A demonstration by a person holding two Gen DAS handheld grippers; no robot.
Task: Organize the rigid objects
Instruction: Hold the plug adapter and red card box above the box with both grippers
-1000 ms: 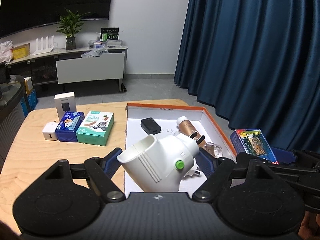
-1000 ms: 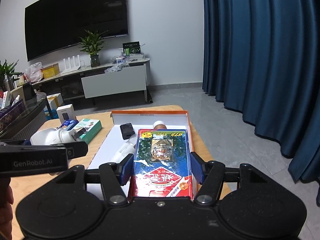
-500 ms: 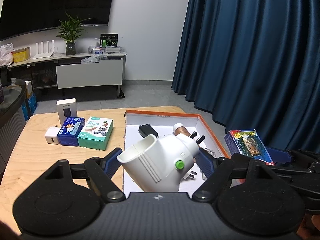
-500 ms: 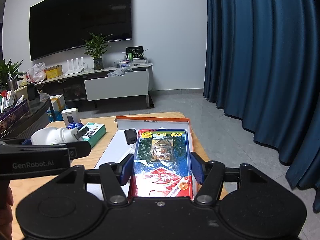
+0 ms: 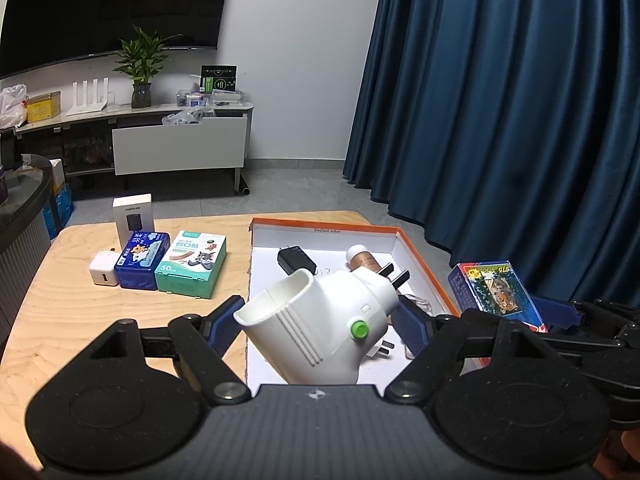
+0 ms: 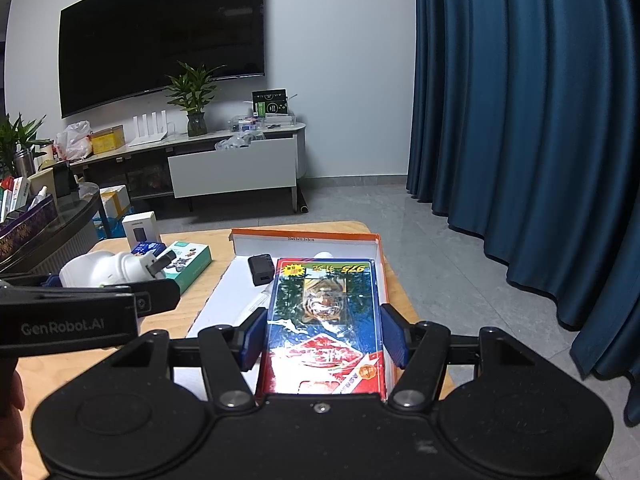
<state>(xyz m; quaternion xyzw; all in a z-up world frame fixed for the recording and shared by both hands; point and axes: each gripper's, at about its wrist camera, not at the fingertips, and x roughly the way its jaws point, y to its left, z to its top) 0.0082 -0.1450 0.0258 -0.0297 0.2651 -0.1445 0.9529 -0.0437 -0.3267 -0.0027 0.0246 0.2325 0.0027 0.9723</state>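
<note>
Both views have tipped up slightly; my left tool [image 5: 316, 320] clamps the white plug adapter [image 5: 320, 328], prongs toward one o'clock over the orange-rimmed tray [image 5: 424, 264], while my right tool [image 6: 324, 338] grips the card box [image 6: 324, 320].

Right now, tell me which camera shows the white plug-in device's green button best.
The left wrist view. The white plug-in device sits between the left gripper's fingers there, green button facing the camera. The right wrist view shows only the device's pronged end from the side, at the left; the button is hidden.
</note>
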